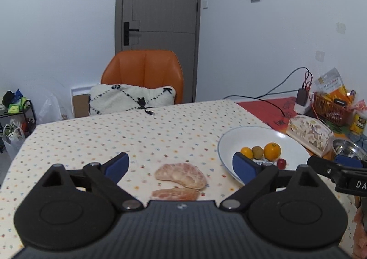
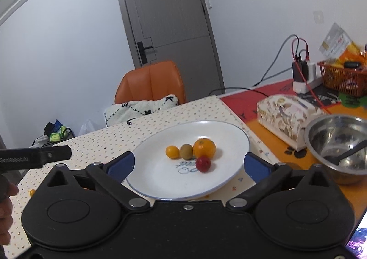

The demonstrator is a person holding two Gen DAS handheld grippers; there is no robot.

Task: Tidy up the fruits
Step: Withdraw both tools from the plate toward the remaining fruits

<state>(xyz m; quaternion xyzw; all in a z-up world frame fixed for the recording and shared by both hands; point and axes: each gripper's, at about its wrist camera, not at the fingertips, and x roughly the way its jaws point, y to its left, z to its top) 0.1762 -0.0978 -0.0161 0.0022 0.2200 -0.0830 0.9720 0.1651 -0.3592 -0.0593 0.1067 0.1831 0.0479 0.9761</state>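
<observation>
Near pomelo segment (image 1: 175, 194) half hidden behind left gripper (image 1: 180, 164) body, its right finger covers plate (image 1: 247, 135) near rim; steel bowl (image 2: 337, 135) cut by right edge, spoon-like handle inside unclear; small orange bit (image 2: 32, 192) by left gripper too small to identify.

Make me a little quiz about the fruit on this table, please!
1. How many fruits lie on the plate?
2. True or false: the left gripper holds a pomelo piece.
3. Which plate fruit is nearest the right gripper: A orange, B kiwi, C red fruit?

Key: 1. Four. 2. False: its jaws are open, and both pieces lie on the cloth. 3. C.
</observation>
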